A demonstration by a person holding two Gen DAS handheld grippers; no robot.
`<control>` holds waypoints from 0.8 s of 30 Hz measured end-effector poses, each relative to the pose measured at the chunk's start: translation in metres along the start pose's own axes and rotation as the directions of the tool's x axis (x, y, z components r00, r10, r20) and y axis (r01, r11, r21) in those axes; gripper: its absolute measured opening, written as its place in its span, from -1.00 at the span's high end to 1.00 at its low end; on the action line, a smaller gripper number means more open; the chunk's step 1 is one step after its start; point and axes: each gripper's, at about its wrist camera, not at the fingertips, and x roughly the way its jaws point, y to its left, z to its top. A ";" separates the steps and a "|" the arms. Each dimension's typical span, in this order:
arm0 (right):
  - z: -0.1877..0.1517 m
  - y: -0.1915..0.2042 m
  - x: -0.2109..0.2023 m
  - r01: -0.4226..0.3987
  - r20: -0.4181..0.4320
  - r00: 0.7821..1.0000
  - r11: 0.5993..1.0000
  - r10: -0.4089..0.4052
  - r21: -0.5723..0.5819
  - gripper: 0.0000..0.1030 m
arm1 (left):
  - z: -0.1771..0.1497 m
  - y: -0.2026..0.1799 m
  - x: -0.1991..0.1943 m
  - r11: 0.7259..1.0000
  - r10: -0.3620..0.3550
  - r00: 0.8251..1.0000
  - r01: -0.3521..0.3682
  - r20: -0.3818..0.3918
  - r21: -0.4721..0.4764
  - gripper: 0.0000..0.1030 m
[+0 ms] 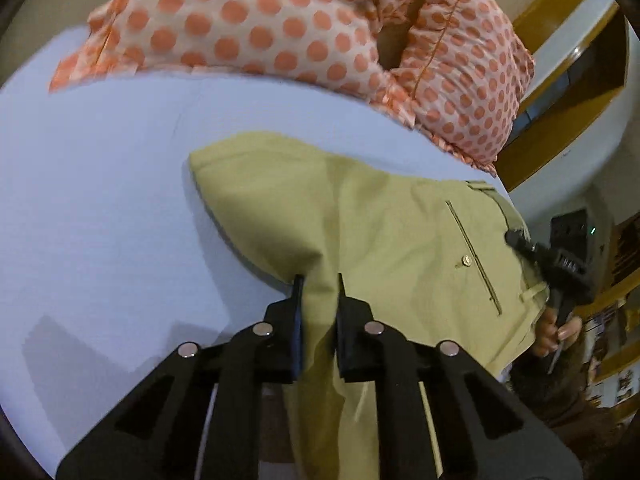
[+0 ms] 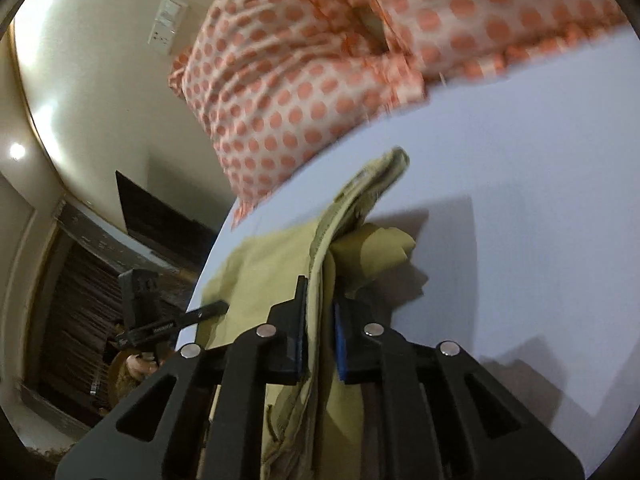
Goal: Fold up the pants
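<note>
Olive-yellow pants (image 1: 372,220) lie on a pale blue sheet (image 1: 100,200), back pocket and button facing up. My left gripper (image 1: 319,280) is shut on a fold of the pants fabric near the leg side. My right gripper (image 2: 320,284) is shut on the bunched waistband edge of the pants (image 2: 344,216), which stands up between its fingers. The right gripper also shows in the left wrist view (image 1: 520,240) at the waistband. The left gripper shows in the right wrist view (image 2: 212,308) at the far edge of the pants.
Two orange polka-dot pillows (image 1: 280,28) lie at the head of the bed, also in the right wrist view (image 2: 320,80). Wooden shelving (image 1: 568,92) stands beyond the bed edge. A cream wall with switch plates (image 2: 166,24) and a dark panel (image 2: 160,216) are at the left.
</note>
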 end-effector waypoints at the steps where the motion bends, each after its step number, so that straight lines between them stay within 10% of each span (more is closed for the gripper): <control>1: 0.007 0.000 -0.001 0.005 0.015 1.000 1.000 -0.005 -0.005 0.80 | 0.009 -0.004 0.001 1.000 0.007 1.000 -0.007 0.016 0.010 0.79; 9: 0.070 -0.028 0.023 0.285 0.090 0.955 0.958 -0.283 -0.008 0.80 | 0.098 -0.024 0.064 0.943 0.298 0.945 -0.313 0.134 0.115 0.79; 14: 0.054 -0.024 -0.001 0.356 0.164 0.924 0.934 -0.346 -0.032 0.46 | 0.079 -0.014 0.038 0.930 0.340 0.920 -0.359 0.193 0.075 0.47; 19: 0.041 -0.008 0.017 0.232 0.038 0.972 0.970 -0.230 -0.075 -0.12 | 0.041 -0.031 0.014 0.986 0.102 0.979 -0.123 0.177 0.109 0.30; 24: 0.033 -0.018 0.037 0.326 -0.038 0.944 0.945 -0.327 -0.016 -0.26 | 0.034 -0.026 0.056 0.989 0.123 0.992 -0.125 0.041 0.073 0.31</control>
